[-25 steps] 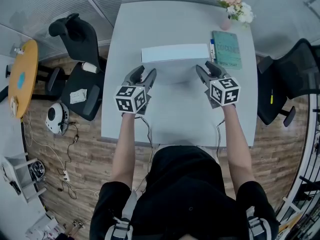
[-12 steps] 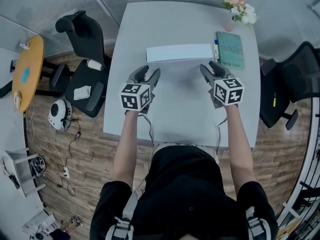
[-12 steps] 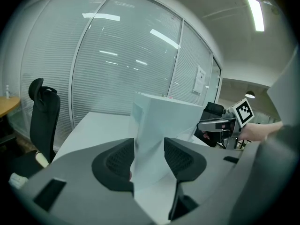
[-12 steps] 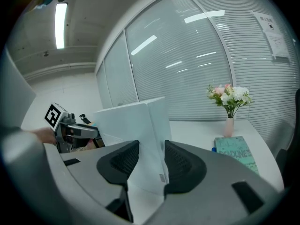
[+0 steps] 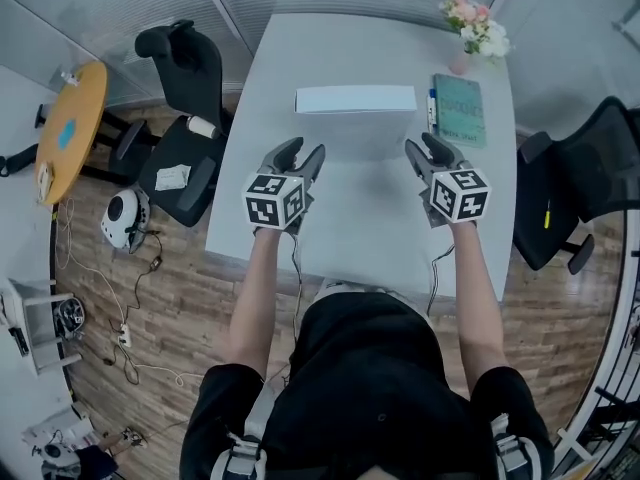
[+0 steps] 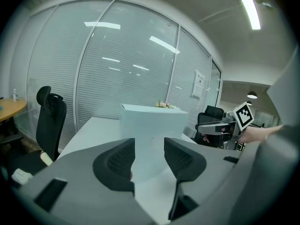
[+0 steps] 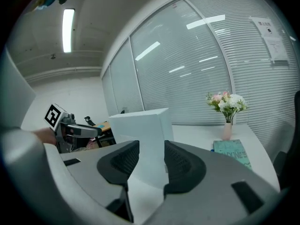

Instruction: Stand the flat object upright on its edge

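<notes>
**Operator:** Where does the job stand?

**Spotter:** Your white box (image 5: 356, 99) sits in the upper middle of the frame, on the tabletop (image 5: 370, 218). It is up on its long edge with the narrow face on top, just left of the teal book (image 5: 462, 110). I judge the standing-up step done, since nothing props the box.

**Operator:** And my tools?

**Spotter:** Your left tool (image 5: 299, 152) is at centre left with its jaws spread and nothing between them. The box shows beyond the gap, untouched. Your right tool (image 5: 428, 146) at centre right reads the same way: spread, empty, and short of the box.

**Operator:** So what does the next move call for?

**Spotter:** Little, I think. You keep both tools clear of the box, because a tall, thin box like that probably tips at a nudge. If it looks off square, you come in at both ends together and press evenly. Mind the vase of flowers (image 5: 478, 28) at the upper right.
</notes>
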`<state>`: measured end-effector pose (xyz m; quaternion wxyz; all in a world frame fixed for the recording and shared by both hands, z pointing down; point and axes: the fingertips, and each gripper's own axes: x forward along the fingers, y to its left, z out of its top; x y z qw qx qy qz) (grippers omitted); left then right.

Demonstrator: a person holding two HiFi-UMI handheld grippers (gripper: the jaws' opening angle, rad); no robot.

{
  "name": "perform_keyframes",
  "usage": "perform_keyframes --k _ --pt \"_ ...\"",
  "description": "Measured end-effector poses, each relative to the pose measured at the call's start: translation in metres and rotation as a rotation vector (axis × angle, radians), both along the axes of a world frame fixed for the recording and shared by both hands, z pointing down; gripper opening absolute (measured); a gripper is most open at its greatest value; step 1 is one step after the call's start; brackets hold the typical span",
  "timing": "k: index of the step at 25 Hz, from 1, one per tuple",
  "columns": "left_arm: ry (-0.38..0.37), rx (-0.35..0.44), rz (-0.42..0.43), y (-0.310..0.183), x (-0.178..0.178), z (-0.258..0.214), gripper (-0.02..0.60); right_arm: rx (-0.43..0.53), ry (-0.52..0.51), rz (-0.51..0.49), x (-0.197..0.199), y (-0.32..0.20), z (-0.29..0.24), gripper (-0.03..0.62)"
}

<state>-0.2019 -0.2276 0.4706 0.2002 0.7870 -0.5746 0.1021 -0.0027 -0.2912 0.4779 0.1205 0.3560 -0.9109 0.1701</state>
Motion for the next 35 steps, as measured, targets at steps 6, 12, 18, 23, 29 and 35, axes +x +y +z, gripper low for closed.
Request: perform_keyframes --k 6,12,18,23,29,35 --pt "0.010 0.032 -0.040 0.060 0.037 -0.013 0.207 0.021 -0.011 -0.047 0.021 0.062 -0.009 0.176" --pt "0.032 0.013 -0.055 0.129 0.080 -0.005 0.198 0.004 -0.022 -0.086 0.047 0.134 -0.004 0.166" --pt "0.045 0.027 -0.062 0.193 0.117 -0.005 0.177 0.011 -0.028 -0.118 0.073 0.198 -0.001 0.143" --pt "0.052 0.074 -0.082 0.237 0.136 -0.020 0.139 0.073 -0.046 -0.129 0.086 0.237 -0.020 0.099" --pt "0.034 0.170 -0.097 0.269 0.157 -0.062 0.090 0.133 -0.072 -0.126 0.100 0.262 -0.059 0.056" --pt "0.031 0.249 -0.070 0.287 0.176 -0.103 0.049 0.206 -0.117 -0.172 0.102 0.285 -0.106 0.022"
